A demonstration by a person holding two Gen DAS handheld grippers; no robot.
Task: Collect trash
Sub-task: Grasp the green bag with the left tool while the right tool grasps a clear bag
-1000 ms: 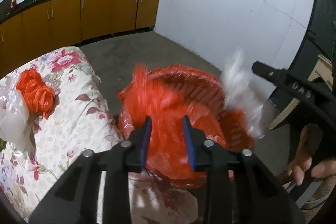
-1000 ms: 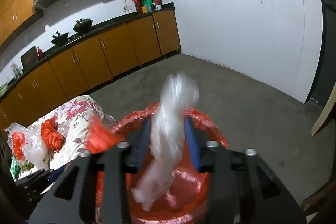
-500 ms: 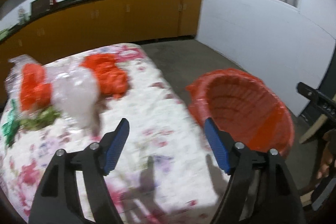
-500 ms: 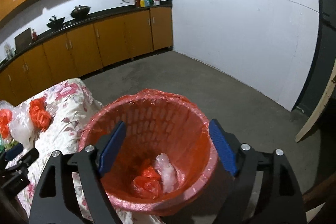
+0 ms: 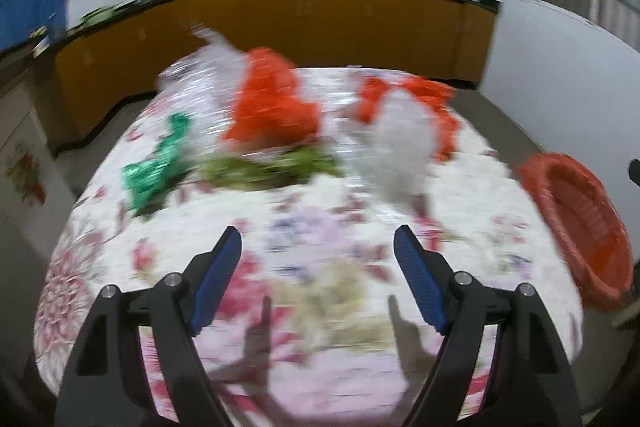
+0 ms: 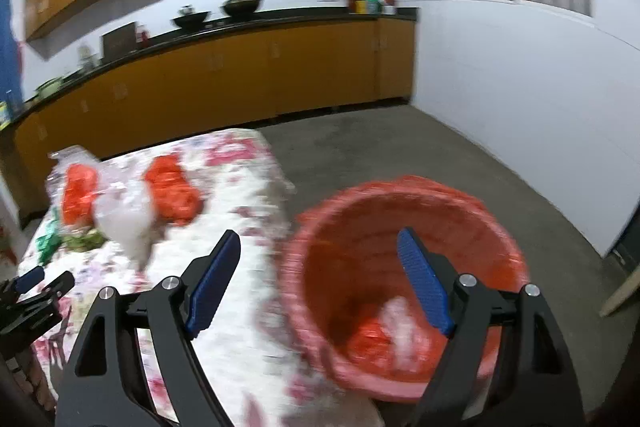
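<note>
My left gripper [image 5: 318, 255] is open and empty above the floral tablecloth [image 5: 312, 267]. Beyond it lie trash pieces: a red bag [image 5: 272, 107], a white bag [image 5: 400, 143], another red bag [image 5: 436, 99] behind it, a green wrapper [image 5: 158, 167], green scraps [image 5: 272, 167] and clear plastic [image 5: 200, 83]. My right gripper [image 6: 320, 267] is open and empty over the near rim of the red-lined bin [image 6: 404, 279], which holds a red bag [image 6: 372, 343] and a white bag [image 6: 400, 327]. The bin also shows at the right in the left wrist view [image 5: 580, 227].
Orange kitchen cabinets [image 6: 240, 75] with a black counter run along the back wall. A white wall [image 6: 520, 107] stands to the right across bare concrete floor [image 6: 380, 147]. The left gripper [image 6: 28, 291] shows at the left edge of the right wrist view.
Both grippers let go of their bags into the bin and opened. The left gripper has swung left over the table toward the trash pile; the right has shifted slightly left.
</note>
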